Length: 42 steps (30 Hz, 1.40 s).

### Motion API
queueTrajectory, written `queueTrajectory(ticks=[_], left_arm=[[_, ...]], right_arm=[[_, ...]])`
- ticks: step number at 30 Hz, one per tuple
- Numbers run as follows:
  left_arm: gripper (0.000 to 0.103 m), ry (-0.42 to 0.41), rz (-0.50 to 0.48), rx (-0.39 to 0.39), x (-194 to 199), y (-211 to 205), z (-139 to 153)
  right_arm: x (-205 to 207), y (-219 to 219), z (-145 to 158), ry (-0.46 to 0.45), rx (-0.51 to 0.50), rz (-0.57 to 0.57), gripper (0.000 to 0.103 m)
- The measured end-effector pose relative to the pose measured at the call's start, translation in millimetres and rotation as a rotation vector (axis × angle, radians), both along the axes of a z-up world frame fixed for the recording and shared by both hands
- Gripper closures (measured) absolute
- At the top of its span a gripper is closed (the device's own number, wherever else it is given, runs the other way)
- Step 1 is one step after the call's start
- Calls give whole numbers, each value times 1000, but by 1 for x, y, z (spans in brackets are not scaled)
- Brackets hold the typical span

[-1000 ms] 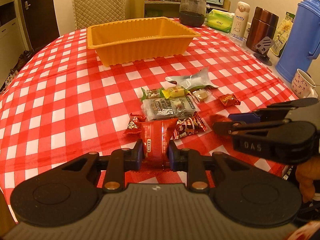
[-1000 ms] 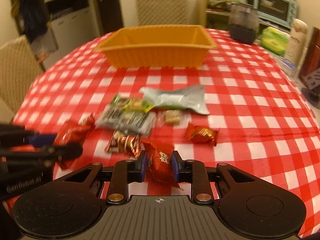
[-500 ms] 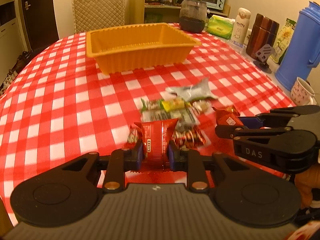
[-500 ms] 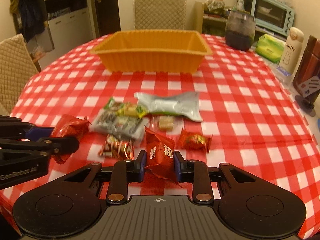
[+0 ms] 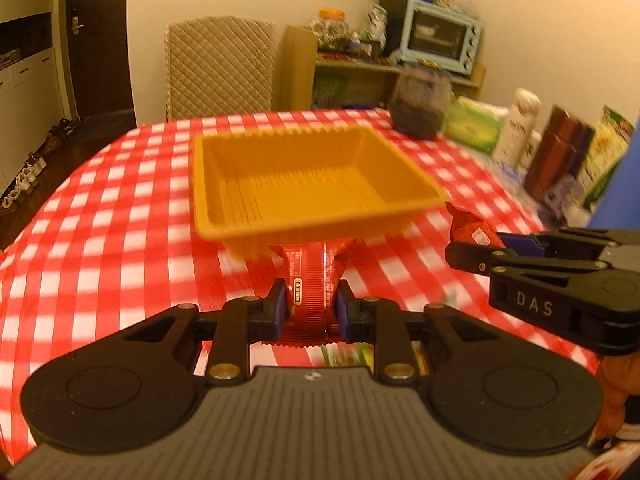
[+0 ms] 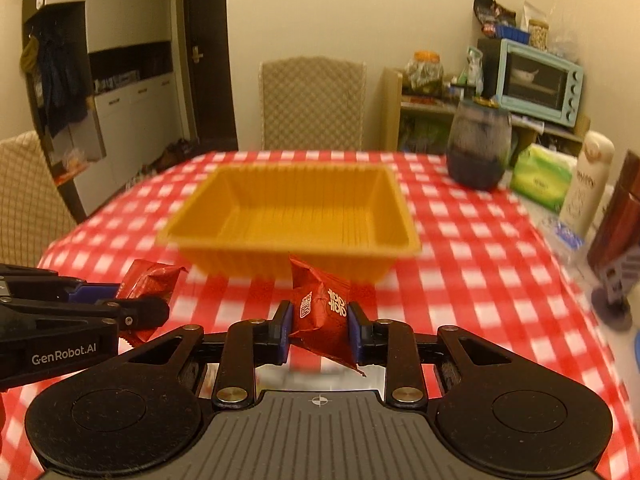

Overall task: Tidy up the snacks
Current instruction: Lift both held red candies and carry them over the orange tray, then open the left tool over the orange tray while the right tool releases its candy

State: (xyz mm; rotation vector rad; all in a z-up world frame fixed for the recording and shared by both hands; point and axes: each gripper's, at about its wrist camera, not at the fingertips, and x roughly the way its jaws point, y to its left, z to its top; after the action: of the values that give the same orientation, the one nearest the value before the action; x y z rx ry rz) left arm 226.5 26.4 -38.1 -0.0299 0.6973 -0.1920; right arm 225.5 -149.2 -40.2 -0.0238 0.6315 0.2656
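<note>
My left gripper (image 5: 311,306) is shut on a long red snack packet (image 5: 314,276), held off the table just short of the orange tray (image 5: 312,184). The right gripper (image 6: 319,326) is shut on a crumpled red snack packet (image 6: 320,312), also in the air before the orange tray (image 6: 288,212). Each gripper shows in the other's view: the right one (image 5: 476,246) with its red packet (image 5: 466,226) at the right, the left one (image 6: 132,312) with its red packet (image 6: 150,280) at the left. The tray's inside looks bare. The other snacks are hidden below the grippers.
A red-and-white checked cloth (image 5: 100,240) covers the round table. Along the right side stand a dark jar (image 6: 478,152), a green tissue pack (image 6: 540,176), a white bottle (image 6: 586,184), a brown flask (image 5: 558,152) and a blue jug (image 5: 624,192). Chairs (image 6: 312,104) stand behind and at left.
Both grippers have lifted their red packets off the table and moved forward to the orange tray. The loose snacks on the cloth have dropped out of view.
</note>
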Motion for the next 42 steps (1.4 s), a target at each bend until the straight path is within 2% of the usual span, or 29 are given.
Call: queueTrajectory(ticks=[8,19,26,28,35,42], left_arm=[[80,-55,46,-11,64,11,16],[80,-37,86,-46,123,18,4],[79,-20,78,-62,143,17,-9],[69,-12,78,-57,146,17,-13],[65,-6,109,-57,146,26,-15],[63,-15,109,-61,142,28,-12]], right_arm=[[64,10,13,-35,42,-8,74],[135,7,-13,28,114,-40,74],[152,3,-28,68,137,-58,74],[154,2,-32,76,144,-61,74],[155,-1,-34,94,189,-68,74],[154,1,-29,66,231,-64,74]])
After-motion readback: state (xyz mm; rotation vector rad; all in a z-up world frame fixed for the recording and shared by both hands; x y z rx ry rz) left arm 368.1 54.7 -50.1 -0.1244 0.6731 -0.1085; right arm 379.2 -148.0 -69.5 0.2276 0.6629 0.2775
